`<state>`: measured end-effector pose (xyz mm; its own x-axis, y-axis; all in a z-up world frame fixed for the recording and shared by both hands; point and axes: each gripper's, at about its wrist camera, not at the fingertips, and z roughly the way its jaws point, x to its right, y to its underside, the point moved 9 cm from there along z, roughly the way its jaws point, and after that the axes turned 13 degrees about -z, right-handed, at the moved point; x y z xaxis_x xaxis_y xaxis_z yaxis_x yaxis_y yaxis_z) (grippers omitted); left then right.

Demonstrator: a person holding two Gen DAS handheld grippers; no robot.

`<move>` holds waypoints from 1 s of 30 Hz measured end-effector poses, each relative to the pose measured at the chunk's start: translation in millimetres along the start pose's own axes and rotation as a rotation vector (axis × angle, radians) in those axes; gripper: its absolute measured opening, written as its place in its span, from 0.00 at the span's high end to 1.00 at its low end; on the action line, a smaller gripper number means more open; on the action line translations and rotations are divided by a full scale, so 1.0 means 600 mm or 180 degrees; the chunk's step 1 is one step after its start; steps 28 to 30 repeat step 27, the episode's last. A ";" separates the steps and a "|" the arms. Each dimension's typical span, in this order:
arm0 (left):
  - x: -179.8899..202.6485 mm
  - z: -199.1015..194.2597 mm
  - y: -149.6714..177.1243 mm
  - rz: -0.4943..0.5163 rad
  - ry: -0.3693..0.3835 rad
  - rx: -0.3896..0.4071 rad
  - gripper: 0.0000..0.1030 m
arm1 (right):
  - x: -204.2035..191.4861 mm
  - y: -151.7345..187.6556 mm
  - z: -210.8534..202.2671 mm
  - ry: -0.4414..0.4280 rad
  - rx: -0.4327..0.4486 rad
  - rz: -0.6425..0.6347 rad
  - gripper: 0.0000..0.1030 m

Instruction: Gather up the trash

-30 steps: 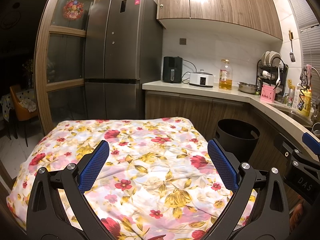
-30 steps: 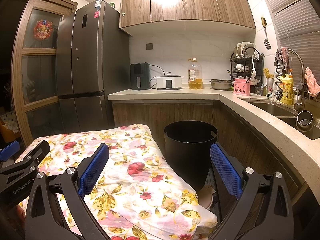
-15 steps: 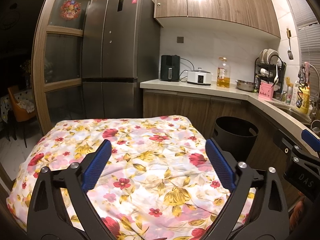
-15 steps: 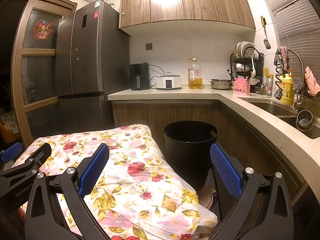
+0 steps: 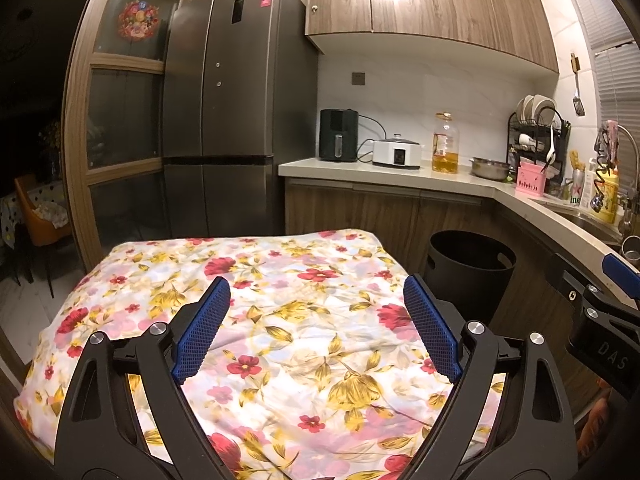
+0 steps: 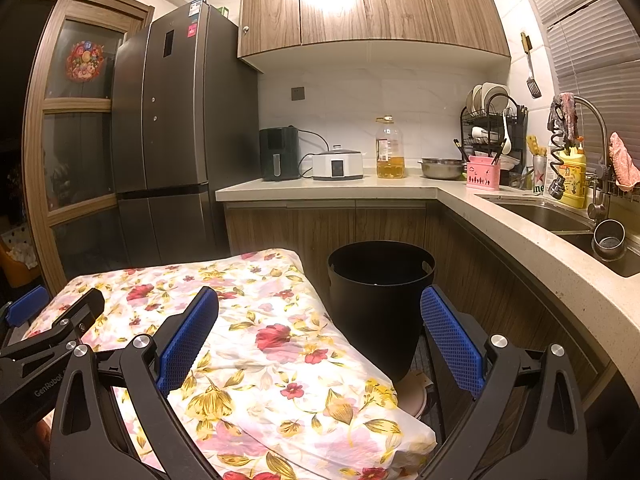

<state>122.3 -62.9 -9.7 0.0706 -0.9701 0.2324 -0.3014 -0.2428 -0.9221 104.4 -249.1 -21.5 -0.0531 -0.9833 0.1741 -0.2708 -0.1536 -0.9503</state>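
1. A table covered with a floral cloth (image 5: 280, 320) stands in a kitchen; no trash shows on it.
2. A black trash bin (image 6: 380, 296) stands on the floor just beside the table's right edge, in front of the wooden cabinets. Its mouth is open, and its inside is too dark to read.
3. The left gripper (image 5: 316, 328) hovers over the table, jaws wide apart, with nothing between them.
4. The right gripper (image 6: 320, 336) hangs over the table's right edge, jaws spread wide and empty, with the bin seen between them.
5. Beyond the table, a grey refrigerator (image 5: 228, 120) stands at its far side.
6. A sink (image 6: 560, 216) lies to the table's right.
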 end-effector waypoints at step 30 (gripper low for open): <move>-0.014 0.001 -0.004 -0.0018 -0.0044 -0.0004 0.09 | -0.004 -0.002 -0.001 0.0011 0.0007 0.0030 0.05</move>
